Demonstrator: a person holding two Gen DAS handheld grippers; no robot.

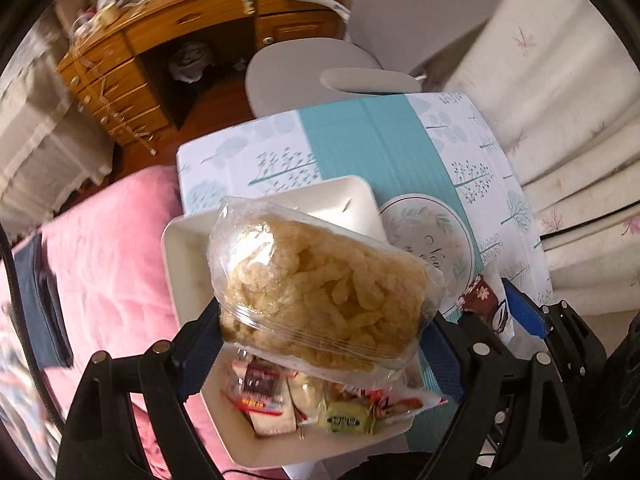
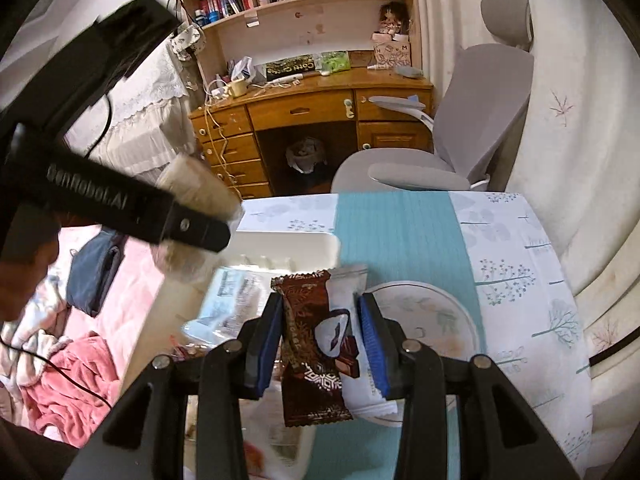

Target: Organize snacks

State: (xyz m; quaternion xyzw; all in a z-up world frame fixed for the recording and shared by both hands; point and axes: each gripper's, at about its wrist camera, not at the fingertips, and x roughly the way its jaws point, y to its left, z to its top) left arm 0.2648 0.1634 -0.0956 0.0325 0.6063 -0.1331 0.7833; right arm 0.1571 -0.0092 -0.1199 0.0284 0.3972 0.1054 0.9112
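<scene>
Left tool (image 1: 320, 344), jaws wide, clamps a clear bag of puffed snacks (image 1: 316, 292) across its girth; the bag's long axis runs from about 11 o'clock to 5 o'clock in the left wrist view and hangs clear above the white tray (image 1: 188, 264). Directly beneath the tool, toward 6 o'clock, the near end of the tray holds small wrapped snacks (image 1: 304, 400); the far end, toward 12 o'clock, shows bare. At 2 o'clock from the bag lies a round patterned plate (image 1: 432, 232) on the bench (image 1: 380, 140), just beside the tray. Right tool (image 2: 320, 344), jaws narrow, grips an upright brown chocolate wrapper (image 2: 312, 352), its long axis along 12 to 6 o'clock; a white packet (image 2: 352, 280) appears pressed behind it. From this tool the plate (image 2: 436, 320) lies at 2 o'clock, near, and the tray (image 2: 296, 248) at 11 o'clock. The left tool (image 2: 192, 236) with its bag crosses at 10 o'clock. Judged from this layout, the left tool stands nearer the tray and the right nearer the plate, so each deposit would probably turn on lowering straight ahead.
</scene>
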